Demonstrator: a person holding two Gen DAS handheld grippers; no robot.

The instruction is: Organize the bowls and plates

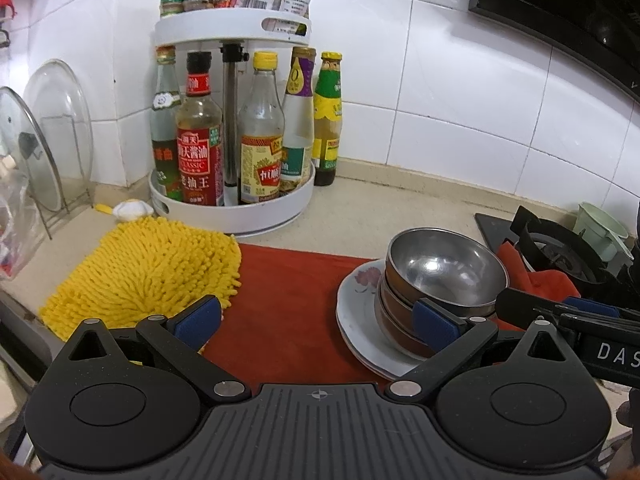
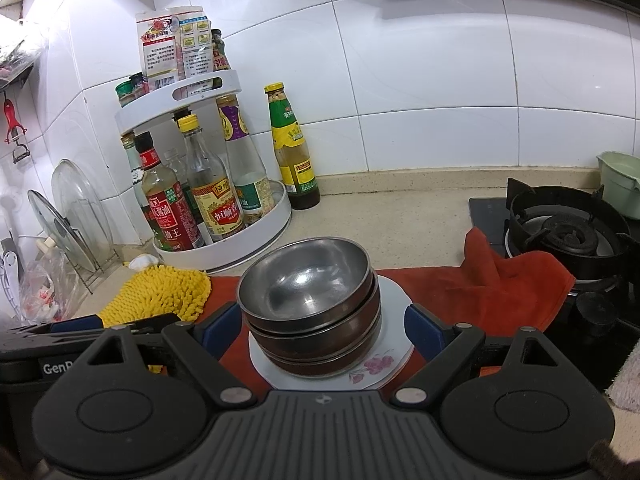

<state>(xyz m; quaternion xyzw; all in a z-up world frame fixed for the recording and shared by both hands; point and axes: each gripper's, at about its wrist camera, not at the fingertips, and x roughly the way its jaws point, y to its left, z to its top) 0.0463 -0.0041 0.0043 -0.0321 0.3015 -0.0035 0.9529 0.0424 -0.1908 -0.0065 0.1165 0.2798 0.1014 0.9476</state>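
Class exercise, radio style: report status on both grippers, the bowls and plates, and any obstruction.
Left gripper open, empty. Right gripper open, straddling bowl stack, pads clear. Bowls nested on plates, on red cloth. Nothing blocking.

Three nested steel bowls (image 2: 308, 300) (brown outside) upright on stacked white floral plates (image 2: 384, 356).

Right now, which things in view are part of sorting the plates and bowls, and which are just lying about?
Job:
- stacked metal bowls
- floral plates beneath them
- right gripper, open around the stack
- left gripper, open

Lying about:
- yellow mop pad
- condiment rack
- glass lids
- gas burner
- red cloth
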